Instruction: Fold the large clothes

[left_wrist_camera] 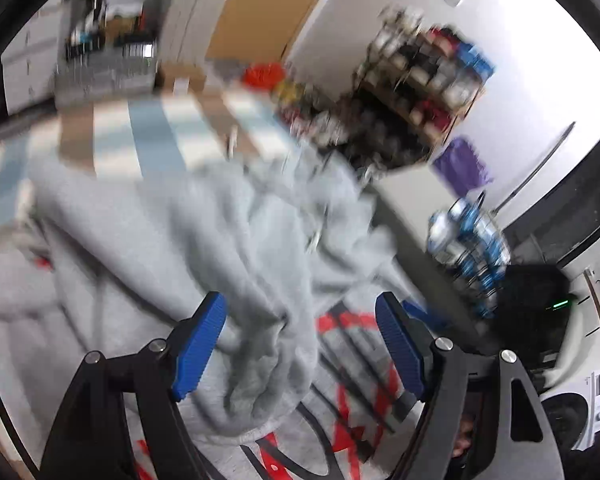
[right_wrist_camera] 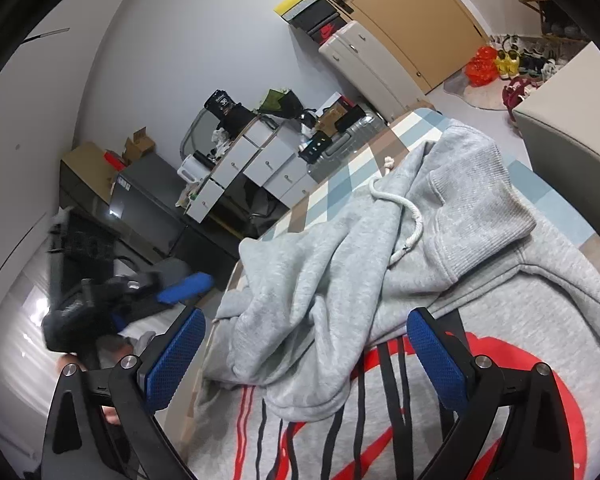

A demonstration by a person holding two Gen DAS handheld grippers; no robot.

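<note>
Lying crumpled on the checked bed (right_wrist_camera: 342, 184), the grey hoodie (right_wrist_camera: 380, 264) sits between both gaping tongs, left tongs (left_wrist_camera: 300, 344) and right tongs (right_wrist_camera: 306, 354), neither gripping.

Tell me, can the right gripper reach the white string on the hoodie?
Probably yes. The right gripper is open over the hoodie, and the string lies on top of the grey folds ahead of it, with nothing covering it.

The hoodie (right_wrist_camera: 440, 248) lies spread on the tabletop (right_wrist_camera: 332, 196), its sleeve (right_wrist_camera: 300, 328) folded across its printed front (right_wrist_camera: 500, 380). Beyond the hoodie stand drawers (right_wrist_camera: 260, 164); a shoe rack (left_wrist_camera: 416, 80) lies beyond it too.
</note>
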